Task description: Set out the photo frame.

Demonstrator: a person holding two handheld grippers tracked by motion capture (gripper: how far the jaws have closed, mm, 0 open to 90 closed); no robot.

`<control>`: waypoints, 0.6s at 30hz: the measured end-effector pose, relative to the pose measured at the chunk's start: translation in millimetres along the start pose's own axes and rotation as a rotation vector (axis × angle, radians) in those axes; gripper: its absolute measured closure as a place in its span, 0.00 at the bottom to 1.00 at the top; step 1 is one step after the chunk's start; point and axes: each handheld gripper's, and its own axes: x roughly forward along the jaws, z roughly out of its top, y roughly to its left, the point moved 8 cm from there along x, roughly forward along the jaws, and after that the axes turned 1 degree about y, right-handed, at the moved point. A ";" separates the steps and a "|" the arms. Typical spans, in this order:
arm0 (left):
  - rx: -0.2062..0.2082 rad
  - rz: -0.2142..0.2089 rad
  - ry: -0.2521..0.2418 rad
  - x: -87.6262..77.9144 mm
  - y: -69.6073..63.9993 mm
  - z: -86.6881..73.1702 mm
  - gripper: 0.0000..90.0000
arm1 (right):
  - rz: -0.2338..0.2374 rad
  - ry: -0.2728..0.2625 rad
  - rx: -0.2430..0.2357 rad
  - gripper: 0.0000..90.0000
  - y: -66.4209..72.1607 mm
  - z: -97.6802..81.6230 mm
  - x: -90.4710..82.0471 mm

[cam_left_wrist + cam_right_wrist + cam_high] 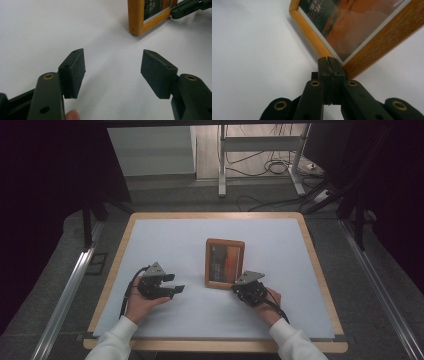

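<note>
The left gripper (112, 72) is held with its fingers (73, 71) spread wide apart, nothing between them. The right gripper (329, 61) is held with its fingers pressed flat together.

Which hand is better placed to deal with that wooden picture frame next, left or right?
Probably the right. The right gripper has its shut jaws right at the near corner of the picture frame, possibly touching it. The left gripper is open and empty over the white mat, well short of the frame.

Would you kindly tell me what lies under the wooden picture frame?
The wooden picture frame lies flat on the white table cover, which shows all around it. Whatever is directly beneath the frame is covered.
</note>
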 end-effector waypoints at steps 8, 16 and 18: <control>0.001 -0.002 0.003 0.0 -0.4 -0.4 0.40 | -0.010 0.003 -0.003 0.99 -2.4 -0.6 -0.5; -0.006 -0.003 0.001 0.9 -1.1 0.3 0.40 | -0.005 -0.009 0.012 0.99 -6.8 -1.5 -1.6; -0.006 -0.001 0.002 1.1 -1.5 0.4 0.40 | -0.006 -0.013 0.018 0.99 -6.9 -1.1 -2.7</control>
